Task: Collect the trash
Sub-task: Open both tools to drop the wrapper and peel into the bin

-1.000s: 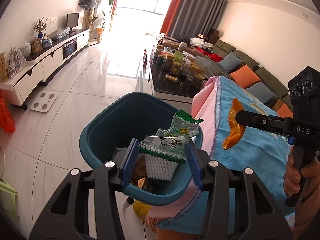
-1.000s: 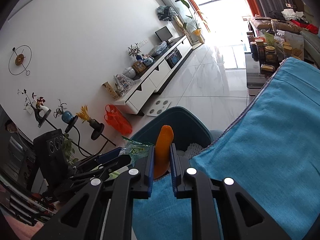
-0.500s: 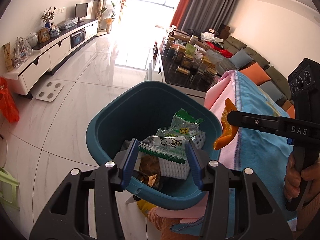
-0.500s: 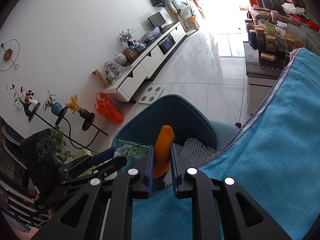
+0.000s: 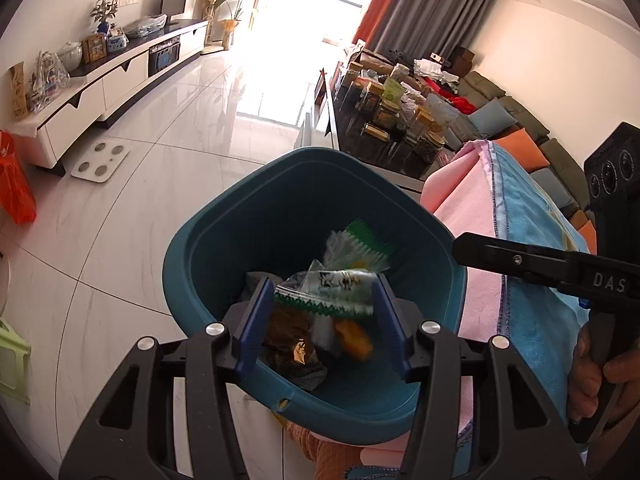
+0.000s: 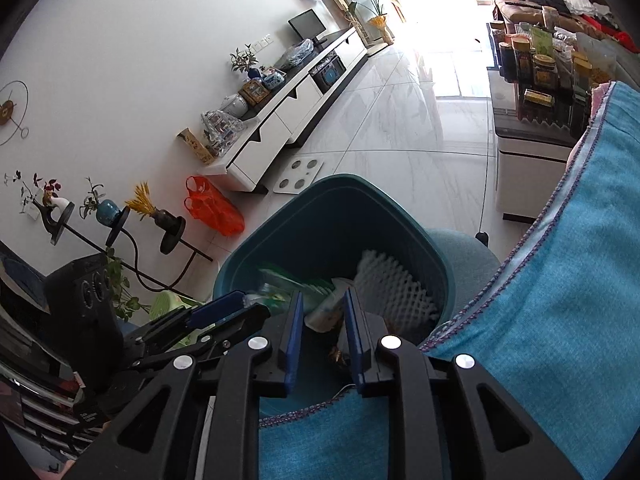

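A teal trash bin [image 5: 224,240] stands beside the blue-cloth table; it also shows in the right wrist view [image 6: 320,208]. My left gripper [image 5: 324,300] is over the bin, shut on a clear green-edged snack wrapper [image 5: 332,288]. An orange peel [image 5: 354,338] lies inside the bin, blurred, beside a brown wrapper [image 5: 288,340]. White foam netting [image 6: 392,288] lies in the bin. My right gripper [image 6: 320,308] is open and empty over the bin's rim; it shows as a black arm in the left wrist view [image 5: 520,258].
The table's blue cloth [image 6: 560,320] with a pink layer [image 5: 468,216] borders the bin on the right. A low table with jars [image 5: 392,120] stands behind. White TV cabinet [image 5: 100,92], bathroom scale [image 5: 100,160] and orange bag [image 6: 212,210] are on the tiled floor.
My right gripper opened and let go of the orange peel, which dropped into the bin. My left gripper moved further over the bin, still holding the wrapper.
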`<move>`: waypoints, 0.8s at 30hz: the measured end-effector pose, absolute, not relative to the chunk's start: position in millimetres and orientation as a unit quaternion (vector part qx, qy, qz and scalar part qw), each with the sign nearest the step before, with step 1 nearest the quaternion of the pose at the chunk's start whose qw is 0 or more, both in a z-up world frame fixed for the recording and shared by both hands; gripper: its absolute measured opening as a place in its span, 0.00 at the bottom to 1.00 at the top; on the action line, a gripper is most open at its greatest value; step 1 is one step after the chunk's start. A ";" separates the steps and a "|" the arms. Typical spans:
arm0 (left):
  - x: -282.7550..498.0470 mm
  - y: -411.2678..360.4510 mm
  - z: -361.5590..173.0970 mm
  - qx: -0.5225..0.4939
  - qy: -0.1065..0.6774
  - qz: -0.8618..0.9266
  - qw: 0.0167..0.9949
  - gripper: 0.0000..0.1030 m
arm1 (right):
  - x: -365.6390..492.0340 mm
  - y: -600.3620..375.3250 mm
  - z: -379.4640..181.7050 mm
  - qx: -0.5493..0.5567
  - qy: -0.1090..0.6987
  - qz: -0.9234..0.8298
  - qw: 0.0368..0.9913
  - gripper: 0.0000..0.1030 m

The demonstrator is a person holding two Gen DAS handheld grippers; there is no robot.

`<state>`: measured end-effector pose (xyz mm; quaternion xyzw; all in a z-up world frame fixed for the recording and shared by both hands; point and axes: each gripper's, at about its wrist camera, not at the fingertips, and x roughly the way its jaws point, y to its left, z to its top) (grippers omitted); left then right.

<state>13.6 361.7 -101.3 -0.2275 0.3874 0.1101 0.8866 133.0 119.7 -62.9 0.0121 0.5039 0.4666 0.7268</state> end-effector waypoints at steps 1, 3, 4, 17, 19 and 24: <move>14.9 361.7 -102.7 -0.229 0.388 0.111 0.886 0.53 | 132.4 118.8 -63.4 0.013 0.503 0.468 0.727 0.19; 16.4 360.9 -104.2 -0.229 0.388 0.111 0.886 0.53 | 131.7 116.6 -63.1 0.017 0.502 0.470 0.726 0.19; 15.5 360.7 -105.6 -0.229 0.388 0.111 0.886 0.53 | 131.6 114.9 -62.7 0.019 0.501 0.470 0.726 0.19; -8.4 348.6 -81.2 -0.212 0.348 0.096 0.908 0.58 | 128.0 74.0 -52.7 0.043 0.479 0.474 0.737 0.27; -14.7 344.0 -72.5 -0.206 0.338 0.089 0.914 0.59 | 125.5 65.6 -48.9 0.047 0.473 0.477 0.739 0.28; -24.5 319.4 -51.2 -0.186 0.316 0.066 0.928 0.62 | 118.2 42.2 -37.0 0.050 0.451 0.481 0.750 0.35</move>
